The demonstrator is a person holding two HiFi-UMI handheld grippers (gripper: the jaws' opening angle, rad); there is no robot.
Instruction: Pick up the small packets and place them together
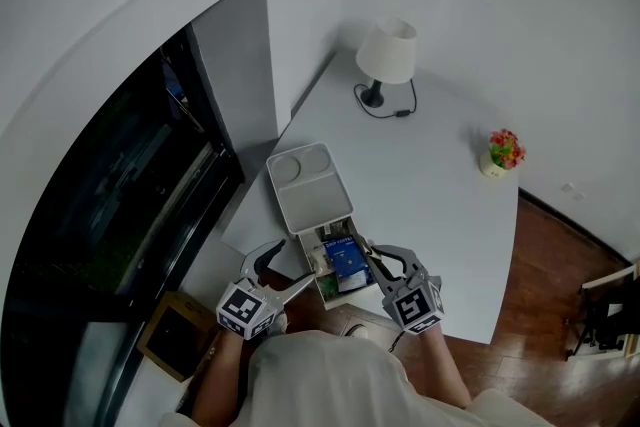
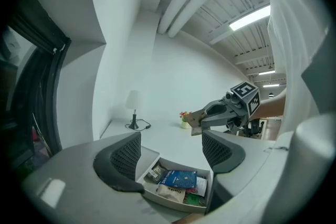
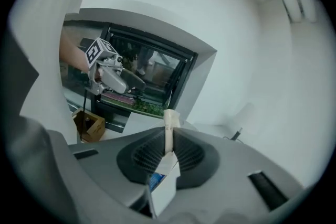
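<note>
Right gripper (image 3: 169,140): ribbed black pads clamped on a thin, flat tan packet (image 3: 169,119), held edge-on, hanging at 1 o'clock above the white rectangular box (image 2: 176,203) in the left gripper view. Left gripper (image 2: 171,150): jaws apart, nothing between them, with the box just beyond. In the box lie a glossy blue packet (image 2: 180,179) and other small sachets; a white-shaded lamp (image 1: 387,55) stands at 12 o'clock on the smooth white table (image 1: 440,175).

place: office-like room | cues: white table (image 1: 430,185), lamp (image 1: 387,55), ceiling strip lights (image 2: 251,17)
</note>
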